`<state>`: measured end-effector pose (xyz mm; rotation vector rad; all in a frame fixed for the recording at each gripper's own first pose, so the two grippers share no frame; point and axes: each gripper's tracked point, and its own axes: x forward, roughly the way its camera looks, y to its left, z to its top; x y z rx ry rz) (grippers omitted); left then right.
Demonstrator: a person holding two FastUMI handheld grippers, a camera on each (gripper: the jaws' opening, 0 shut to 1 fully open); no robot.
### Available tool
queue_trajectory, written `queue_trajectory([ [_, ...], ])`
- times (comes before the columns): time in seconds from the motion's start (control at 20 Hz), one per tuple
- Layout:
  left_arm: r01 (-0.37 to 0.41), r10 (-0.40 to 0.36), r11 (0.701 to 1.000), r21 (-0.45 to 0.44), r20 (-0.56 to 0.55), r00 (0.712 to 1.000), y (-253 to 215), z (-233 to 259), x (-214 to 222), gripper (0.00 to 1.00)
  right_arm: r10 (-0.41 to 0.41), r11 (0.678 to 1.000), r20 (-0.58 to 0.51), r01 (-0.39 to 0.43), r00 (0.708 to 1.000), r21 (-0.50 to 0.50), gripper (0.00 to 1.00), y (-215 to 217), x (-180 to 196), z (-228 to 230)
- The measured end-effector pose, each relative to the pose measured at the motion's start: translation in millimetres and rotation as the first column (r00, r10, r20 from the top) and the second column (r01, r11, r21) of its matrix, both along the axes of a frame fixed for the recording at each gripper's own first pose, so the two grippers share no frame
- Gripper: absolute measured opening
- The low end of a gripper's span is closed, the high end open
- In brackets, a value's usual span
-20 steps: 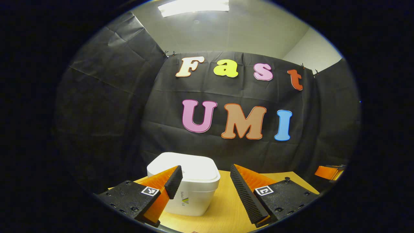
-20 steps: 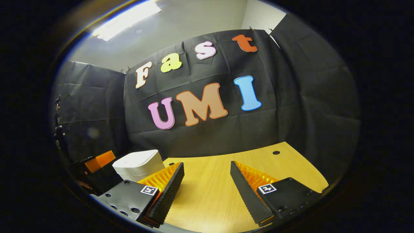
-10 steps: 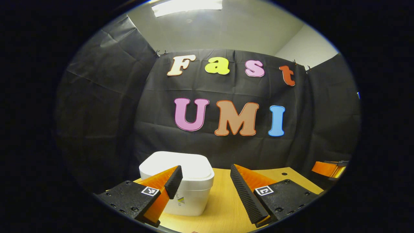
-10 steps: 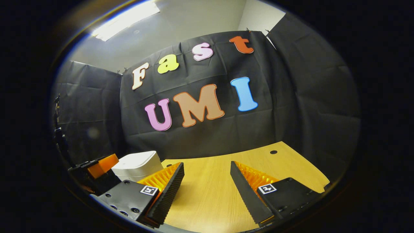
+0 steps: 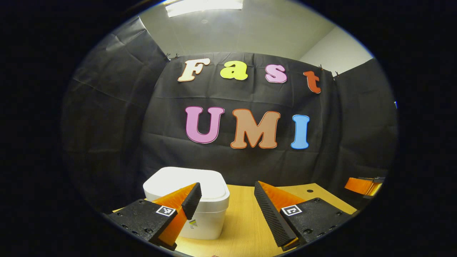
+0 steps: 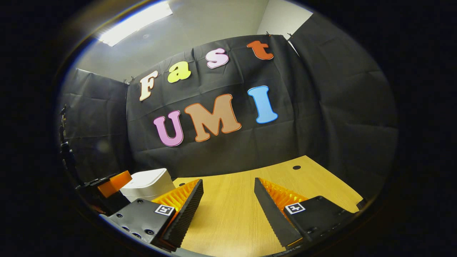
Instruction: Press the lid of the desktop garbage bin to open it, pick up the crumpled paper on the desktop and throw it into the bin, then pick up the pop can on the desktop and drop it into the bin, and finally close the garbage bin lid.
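A white square garbage bin (image 5: 203, 200) with its lid down stands on the wooden desk (image 5: 242, 221), partly behind my left finger in the left gripper view. My left gripper (image 5: 227, 191) is open, held above the desk just right of the bin, with nothing between its fingers. In the right gripper view the bin (image 6: 148, 184) sits at the far left, and the left gripper (image 6: 110, 184) shows in front of it. My right gripper (image 6: 228, 185) is open over bare desk, holding nothing.
Black cloth walls close the desk off at the back and both sides. A small round hole (image 6: 296, 167) marks the desk's far right part. The right gripper (image 5: 362, 186) shows at the right edge of the left gripper view.
Both views have drifted: the bin sits further left in each than a second ago. Both grippers stay open and hold nothing.
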<state>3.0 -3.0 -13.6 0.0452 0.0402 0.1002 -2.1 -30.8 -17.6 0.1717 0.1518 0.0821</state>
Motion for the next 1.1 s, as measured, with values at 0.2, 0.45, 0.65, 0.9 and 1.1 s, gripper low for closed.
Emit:
queue_trajectory([
  [0.2,0.023,-0.023,1.0,0.007,0.001,1.0,-12.4,1.1,8.3,0.91,-0.019,1.0,0.01,0.019,1.0,0.012,0.96,-11.8,4.7,3.3],
  [0.45,0.034,-0.034,0.999,0.016,0.003,0.999,-22.6,2.9,18.6,0.92,-0.038,0.999,0.018,0.038,0.999,0.028,0.96,-24.5,12.4,6.9],
  [0.65,0.037,-0.037,0.999,0.014,0.01,0.999,-27.1,4.8,26.2,0.92,-0.051,0.998,0.024,0.05,0.998,0.024,0.96,-32.3,17.3,13.5],
  [0.9,0.054,-0.054,0.998,0.015,0.003,0.999,-27.8,1.2,34.3,0.91,-0.082,0.997,0.036,0.081,0.996,0.019,0.96,-33.9,16.8,17.4],
  [1.1,0.089,-0.089,0.996,0.0,-0.006,0.996,-29.4,-0.4,40.7,0.92,-0.127,0.992,0.04,0.126,0.991,0.024,0.96,-35.1,10.6,19.0],
])
